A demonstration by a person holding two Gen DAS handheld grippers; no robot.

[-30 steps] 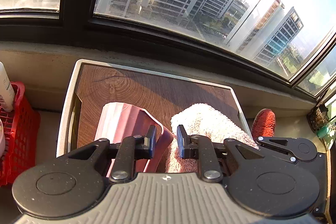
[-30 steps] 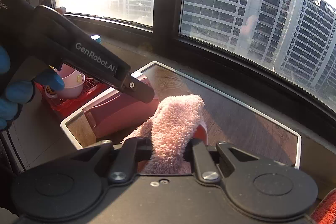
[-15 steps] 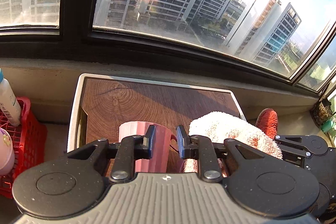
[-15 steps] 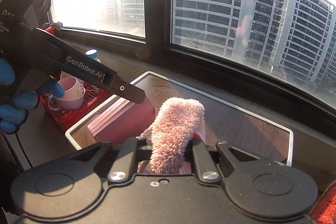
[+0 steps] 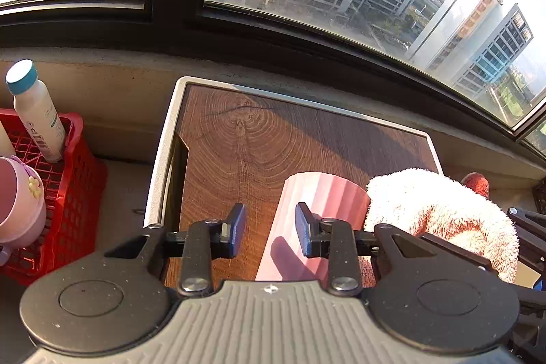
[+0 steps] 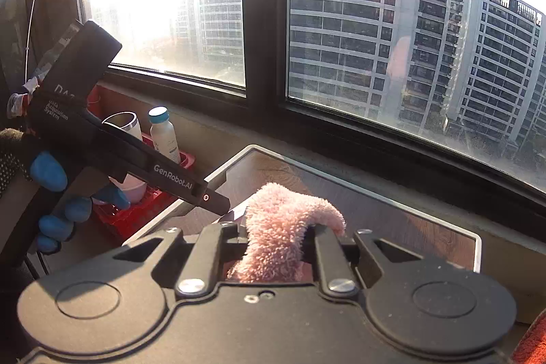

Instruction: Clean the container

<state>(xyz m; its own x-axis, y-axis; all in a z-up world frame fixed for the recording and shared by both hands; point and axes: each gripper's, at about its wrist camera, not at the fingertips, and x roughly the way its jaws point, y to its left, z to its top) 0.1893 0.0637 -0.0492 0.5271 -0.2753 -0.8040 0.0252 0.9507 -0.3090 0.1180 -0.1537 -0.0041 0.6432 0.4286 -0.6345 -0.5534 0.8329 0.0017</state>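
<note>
A ribbed pink container (image 5: 324, 193) stands upright on the wood-grain tray (image 5: 163, 152). My left gripper (image 5: 269, 229) is open just in front of it. Its right finger overlaps the container's left side, its left finger is over bare wood, and neither pad presses on it. A fluffy pink cloth (image 5: 436, 203) hangs to the right of the container. In the right wrist view the right gripper (image 6: 278, 232) is shut on that cloth (image 6: 283, 227), held above the tray (image 6: 341, 179). The left gripper (image 6: 218, 207) reaches in from the left, held by a blue-gloved hand (image 6: 51, 173).
A red basket (image 5: 75, 193) left of the tray holds a white bottle (image 5: 37, 115), a pink mug (image 5: 20, 203) and a steel tumbler (image 6: 124, 125). An orange-red cloth (image 5: 476, 183) lies beyond the tray's right end. A window sill and dark frame run behind.
The container went from tilted to standing upright on the tray. My left gripper pulled back and to the left. The right gripper rose a little with the cloth.
</note>
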